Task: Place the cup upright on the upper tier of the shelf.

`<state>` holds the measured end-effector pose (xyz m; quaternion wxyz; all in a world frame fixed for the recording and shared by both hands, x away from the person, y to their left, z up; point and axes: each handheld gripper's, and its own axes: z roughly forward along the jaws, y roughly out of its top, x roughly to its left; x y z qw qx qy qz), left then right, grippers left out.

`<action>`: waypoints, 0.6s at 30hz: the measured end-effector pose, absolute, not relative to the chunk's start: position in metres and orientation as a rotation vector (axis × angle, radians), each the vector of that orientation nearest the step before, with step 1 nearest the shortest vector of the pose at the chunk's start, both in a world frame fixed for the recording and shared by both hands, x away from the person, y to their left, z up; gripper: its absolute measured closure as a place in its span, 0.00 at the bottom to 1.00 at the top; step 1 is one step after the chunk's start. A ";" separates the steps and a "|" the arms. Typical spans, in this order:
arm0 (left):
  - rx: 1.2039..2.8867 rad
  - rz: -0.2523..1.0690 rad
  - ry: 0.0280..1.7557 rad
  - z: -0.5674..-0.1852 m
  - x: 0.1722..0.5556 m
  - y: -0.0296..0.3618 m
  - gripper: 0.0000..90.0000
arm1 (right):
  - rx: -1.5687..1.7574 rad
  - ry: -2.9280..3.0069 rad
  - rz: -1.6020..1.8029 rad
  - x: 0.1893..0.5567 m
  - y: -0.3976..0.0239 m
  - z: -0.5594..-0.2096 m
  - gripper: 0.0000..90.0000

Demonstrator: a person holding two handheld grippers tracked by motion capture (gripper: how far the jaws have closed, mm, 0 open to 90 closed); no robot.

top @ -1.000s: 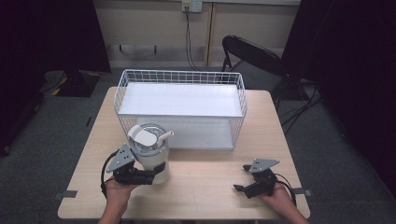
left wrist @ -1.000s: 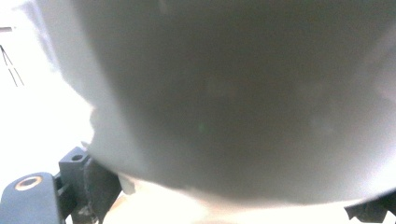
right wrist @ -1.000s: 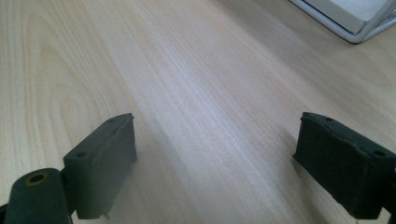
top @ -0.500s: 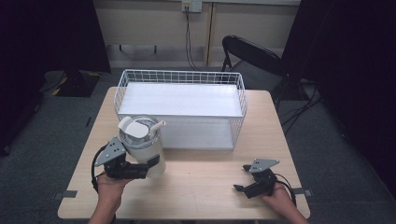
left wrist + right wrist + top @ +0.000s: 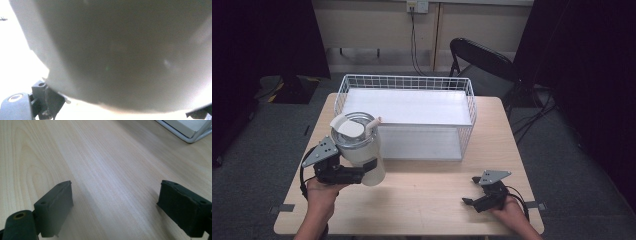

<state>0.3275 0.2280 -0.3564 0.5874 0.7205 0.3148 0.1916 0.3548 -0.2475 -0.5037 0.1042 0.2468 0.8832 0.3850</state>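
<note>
- The left gripper (image 5: 364, 172) is squeezing a big white cup (image 5: 359, 150) by its side, with one black jaw on each side of it.
- In the left gripper view, the cup (image 5: 120, 50) is sitting right up against the camera as a blurry grey-white wall, and bits of the black jaws are peeking out at the bottom corners.
- The cup is being held up and is tilting a little, with its top leaning toward the far left.
- The cup is wearing a round silver lid (image 5: 349, 129) with a white flap, and a short white straw (image 5: 373, 123) is sticking out of the top.
- The cup is hanging over the near left part of the wooden table (image 5: 427, 200), just in front of the left end of the wire basket (image 5: 404, 112).
- The person's left hand (image 5: 319, 192) is gripping the back of that gripper.
- The right gripper (image 5: 472, 202) is lying low over the near right part of the table, and its jaws are spread wide with nothing between them.
- In the right gripper view, the two black jaws are standing far apart over bare wood (image 5: 107, 170), and a corner of the basket (image 5: 192, 132) is showing at the top right.
- The person's right hand (image 5: 509, 212) is holding that gripper.
- The white wire basket is sitting across the far half of the table, with a white floor inside.
- A black folding chair (image 5: 482, 57) is standing behind the table on the grey carpet.
</note>
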 end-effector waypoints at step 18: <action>1.699 0.441 0.736 -0.315 0.332 0.236 0.11 | 0.729 2.604 1.135 0.355 -0.247 -0.504 0.13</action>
